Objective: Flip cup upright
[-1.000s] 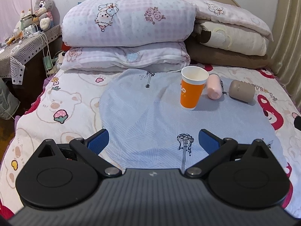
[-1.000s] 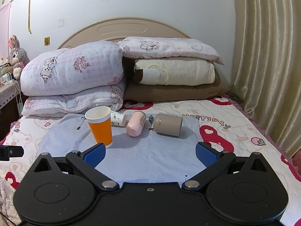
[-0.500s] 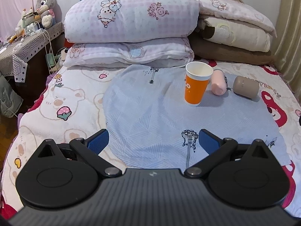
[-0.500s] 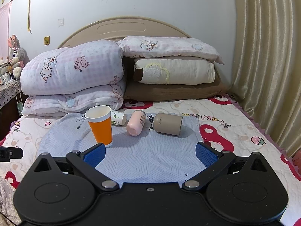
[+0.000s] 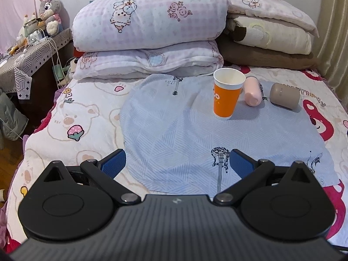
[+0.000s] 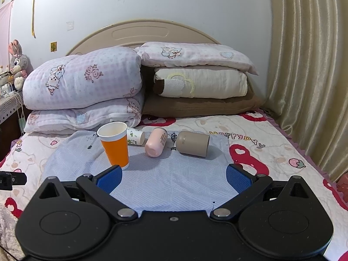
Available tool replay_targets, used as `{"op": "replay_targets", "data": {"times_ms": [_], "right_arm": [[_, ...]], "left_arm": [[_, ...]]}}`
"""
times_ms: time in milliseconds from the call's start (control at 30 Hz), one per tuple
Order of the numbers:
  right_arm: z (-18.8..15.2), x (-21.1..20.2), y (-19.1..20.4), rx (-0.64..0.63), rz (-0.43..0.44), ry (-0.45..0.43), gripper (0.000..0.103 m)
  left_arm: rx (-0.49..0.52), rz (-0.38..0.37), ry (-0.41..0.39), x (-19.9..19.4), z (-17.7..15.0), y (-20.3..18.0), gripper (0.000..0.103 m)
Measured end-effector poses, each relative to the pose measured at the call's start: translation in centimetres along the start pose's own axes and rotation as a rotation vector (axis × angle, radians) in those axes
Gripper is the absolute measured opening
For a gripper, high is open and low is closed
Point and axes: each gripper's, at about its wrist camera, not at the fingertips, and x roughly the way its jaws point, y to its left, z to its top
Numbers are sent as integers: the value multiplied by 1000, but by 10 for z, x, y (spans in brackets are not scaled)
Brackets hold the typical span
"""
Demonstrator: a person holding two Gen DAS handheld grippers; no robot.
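An orange paper cup stands upright on a light blue cloth on the bed. A pink cup and a taupe cup lie on their sides to its right. A small white patterned cup lies on its side behind the orange one, seen only in the right wrist view. My left gripper is open and empty, well short of the cups. My right gripper is open and empty, in front of the cups.
Stacked quilts and pillows fill the head of the bed behind the cups. A cluttered side table with a stuffed rabbit stands at the left. A curtain hangs at the right.
The left gripper has drawn back and turned slightly, so the cups sit farther right and a little higher in its view. The right gripper has barely moved. The cups have not moved.
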Motion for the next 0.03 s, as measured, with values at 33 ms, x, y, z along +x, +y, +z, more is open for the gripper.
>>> {"op": "replay_targets", "data": {"times_ms": [33], "right_arm": [[0,0,0,0,0,-1,103]], "left_arm": [[1,0,2,0,0,0,103]]}}
